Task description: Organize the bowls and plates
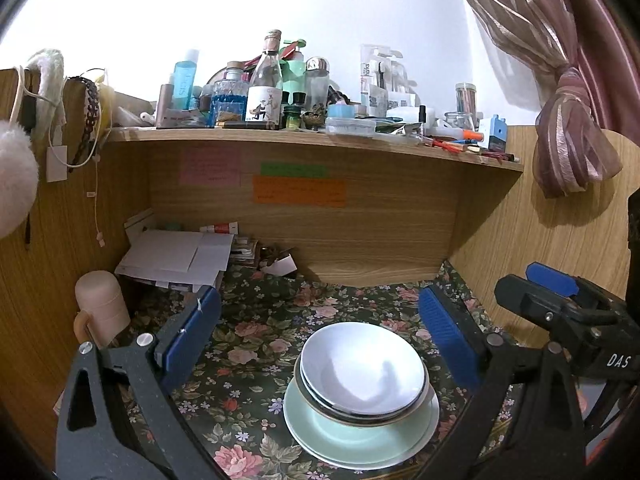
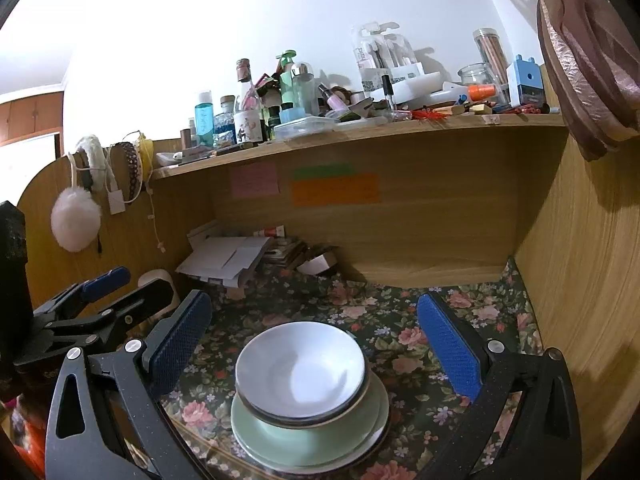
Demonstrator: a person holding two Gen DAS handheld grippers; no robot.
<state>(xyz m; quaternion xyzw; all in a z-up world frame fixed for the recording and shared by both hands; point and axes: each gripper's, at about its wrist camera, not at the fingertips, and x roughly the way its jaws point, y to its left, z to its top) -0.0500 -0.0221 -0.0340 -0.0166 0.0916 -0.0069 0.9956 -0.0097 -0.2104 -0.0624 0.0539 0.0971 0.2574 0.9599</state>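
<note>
The left claw (image 1: pixel 320 332) is released, its 2 blue-padded fingers (image 1: pixel 448 336) spread wide and holding nothing, above the floral-covered tabletop (image 1: pixel 248 352). The right claw (image 2: pixel 316 340) is likewise released, its blue pads (image 2: pixel 450 348) wide apart and gripping nothing. Each claw shows at the side of the other's view: the right claw at the right edge of the left wrist view, the left claw at the left edge of the right wrist view.

Between the spread fingers of both claws sits the stack of dishes near the front edge of the tabletop. 2 white bowls (image 1: pixel 362 364) are nested, the top one slightly tilted, resting on a pale green plate (image 1: pixel 344 436), which lies on a white plate (image 2: pixel 372 444) whose rim peeks out beneath.

A beige mug (image 1: pixel 100 304) stands toward the left edge of the tabletop, well apart from the stack. Folded papers (image 1: pixel 176 256) lie at the back left corner. Pink, green and orange sticky notes (image 1: pixel 300 190) are stuck to the wooden back panel. The shelf (image 1: pixel 360 146) above carries crowded bottles (image 1: pixel 266 84) and jars. A mauve curtain (image 1: pixel 560 120) hangs tied at the right.
</note>
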